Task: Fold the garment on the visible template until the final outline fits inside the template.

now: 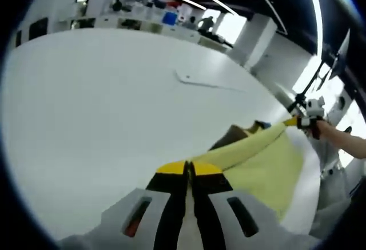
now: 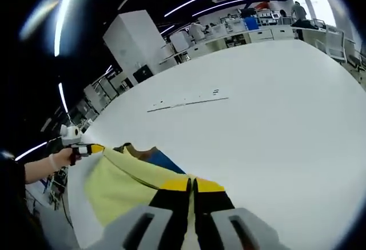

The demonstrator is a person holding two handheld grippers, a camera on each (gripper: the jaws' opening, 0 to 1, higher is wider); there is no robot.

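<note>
A pale yellow garment hangs stretched between the two grippers above the white table. In the left gripper view my left gripper is shut on one end of its edge, and my right gripper, held by a hand, is shut on the other end. In the right gripper view the right gripper pinches the garment, with the left gripper at the far end. Brown and blue parts show behind the taut edge. Thin template lines lie on the table beyond the garment.
The white table spreads wide past the garment. Benches with boxes and equipment stand behind it, with people there. White cabinets and racks stand off the table's side.
</note>
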